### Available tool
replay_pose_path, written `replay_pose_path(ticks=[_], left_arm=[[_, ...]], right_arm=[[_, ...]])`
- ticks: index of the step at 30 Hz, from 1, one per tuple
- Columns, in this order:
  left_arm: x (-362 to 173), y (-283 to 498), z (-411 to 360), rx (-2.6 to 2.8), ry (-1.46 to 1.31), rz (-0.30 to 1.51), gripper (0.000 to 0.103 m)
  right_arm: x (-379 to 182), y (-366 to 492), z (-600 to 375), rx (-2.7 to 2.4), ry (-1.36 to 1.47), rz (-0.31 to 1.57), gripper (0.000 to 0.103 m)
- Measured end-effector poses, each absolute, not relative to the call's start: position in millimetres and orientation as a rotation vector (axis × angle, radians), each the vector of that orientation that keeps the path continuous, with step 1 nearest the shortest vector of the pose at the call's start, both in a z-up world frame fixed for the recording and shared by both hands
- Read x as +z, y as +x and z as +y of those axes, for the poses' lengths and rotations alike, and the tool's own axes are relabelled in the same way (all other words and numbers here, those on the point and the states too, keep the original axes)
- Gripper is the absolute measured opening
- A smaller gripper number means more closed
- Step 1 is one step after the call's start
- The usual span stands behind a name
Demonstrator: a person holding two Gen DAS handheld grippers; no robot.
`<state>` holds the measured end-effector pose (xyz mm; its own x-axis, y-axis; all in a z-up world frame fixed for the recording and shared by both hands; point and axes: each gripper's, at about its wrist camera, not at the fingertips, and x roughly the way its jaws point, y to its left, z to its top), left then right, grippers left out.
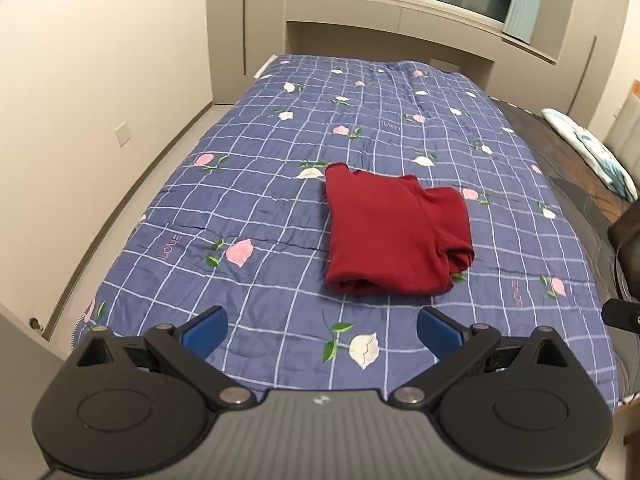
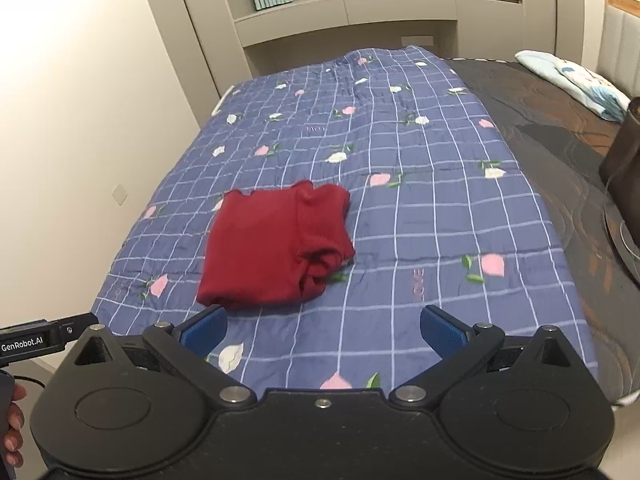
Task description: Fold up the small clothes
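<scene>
A dark red garment (image 1: pixel 394 236) lies folded into a compact bundle on the blue checked quilt (image 1: pixel 256 184), just beyond both grippers. In the right wrist view the same garment (image 2: pixel 276 246) sits left of centre. My left gripper (image 1: pixel 322 330) hovers short of the bundle's near edge, open, with nothing between its blue pads. My right gripper (image 2: pixel 323 330) is held back over the quilt (image 2: pixel 420 200) to the bundle's right, also open and empty. The left gripper's body (image 2: pixel 36 338) pokes into the right wrist view at the left edge.
The quilt covers the left part of a bed; a dark brown mattress cover (image 2: pixel 552 152) shows on the right. A pale blue pillow (image 2: pixel 576 82) lies at the far right. A dark object (image 2: pixel 622 160) stands at the right edge. Wall and floor (image 1: pixel 132 184) run along the left.
</scene>
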<state>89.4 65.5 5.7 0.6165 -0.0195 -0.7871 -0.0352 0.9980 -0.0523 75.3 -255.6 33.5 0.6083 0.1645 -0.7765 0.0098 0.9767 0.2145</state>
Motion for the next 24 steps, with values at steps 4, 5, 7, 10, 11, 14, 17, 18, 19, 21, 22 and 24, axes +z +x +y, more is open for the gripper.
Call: replay_pose_path(ticks=[4,5,7,10,11,14,17,18,19,21,22,24], left_arm=[[1.3,82.0,73.4,-0.018,-0.06,0.915,0.102],[0.9,80.0,74.7,-0.025,-0.055,0.912,0.102],[-1.1,76.8,75.9,-0.035,-0.037,0.908,0.102],[-4.4,72.7,77.4,-0.051,-0.023,0.914,0.102],[-5.4,71.0,77.9,-0.057,-0.02,0.914,0.102],[-8.2,65.9,77.7,-0.064,-0.011,0.926,0.102],[-10.1,61.7,77.5,-0.069,-0.013,0.938,0.102],[-10.8,60.2,77.2,-0.068,-0.009,0.942,0.102],[-11.3,58.6,76.5,-0.065,-0.001,0.946,0.102],[-11.6,55.4,75.9,-0.068,0.006,0.949,0.102],[-12.7,53.8,75.4,-0.077,0.005,0.952,0.102],[-15.7,50.9,73.5,-0.084,0.014,0.964,0.102]], right_arm=[[32.4,61.6,-246.2,0.07,0.209,0.927,0.102],[32.6,58.9,-245.1,0.063,0.215,0.93,0.102],[32.8,54.6,-243.5,0.052,0.215,0.932,0.102],[30.5,46.5,-240.0,0.042,0.205,0.946,0.102],[29.3,44.3,-239.2,0.038,0.203,0.955,0.102],[25.7,38.2,-237.9,0.033,0.195,0.975,0.102],[23.7,36.1,-237.5,0.034,0.195,0.995,0.102],[23.2,36.1,-237.7,0.038,0.194,0.999,0.102],[22.6,36.2,-238.0,0.041,0.192,1.003,0.102],[20.7,36.3,-239.4,0.04,0.186,1.023,0.102],[20.2,35.4,-240.3,0.038,0.187,1.032,0.102],[18.9,32.5,-241.7,0.045,0.186,1.038,0.102]])
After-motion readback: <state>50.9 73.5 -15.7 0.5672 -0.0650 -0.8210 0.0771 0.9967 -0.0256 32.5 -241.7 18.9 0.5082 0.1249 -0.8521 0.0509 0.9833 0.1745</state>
